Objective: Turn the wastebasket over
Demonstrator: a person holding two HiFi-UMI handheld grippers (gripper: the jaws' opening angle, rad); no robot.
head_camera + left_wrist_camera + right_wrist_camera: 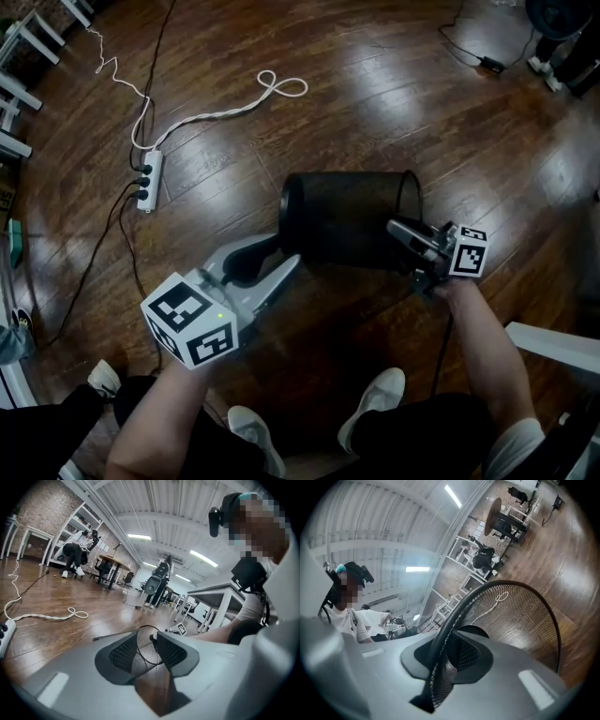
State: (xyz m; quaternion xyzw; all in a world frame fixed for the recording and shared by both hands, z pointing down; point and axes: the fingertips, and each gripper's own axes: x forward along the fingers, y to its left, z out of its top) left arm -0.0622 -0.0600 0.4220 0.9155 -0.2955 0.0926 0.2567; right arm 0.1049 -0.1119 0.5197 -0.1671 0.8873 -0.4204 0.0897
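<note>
A black mesh wastebasket (347,220) lies on its side on the wooden floor, narrower base to the left and open rim to the right. My left gripper (289,250) sits at the base's lower corner. In the left gripper view, the mesh (144,660) fills the gap between the left gripper's (146,641) pads. My right gripper (401,232) is at the open end. In the right gripper view, the thick rim band (454,616) runs between the right gripper's (450,653) pads and touches both, with the mesh wall (520,620) curving off to the right.
A white power strip (148,180) with black cables lies to the left, and a looped white cord (225,111) lies behind it. The person's shoes (375,398) are just below the basket. A white frame piece (553,342) juts in at the right. Tables and chairs (112,571) stand farther back.
</note>
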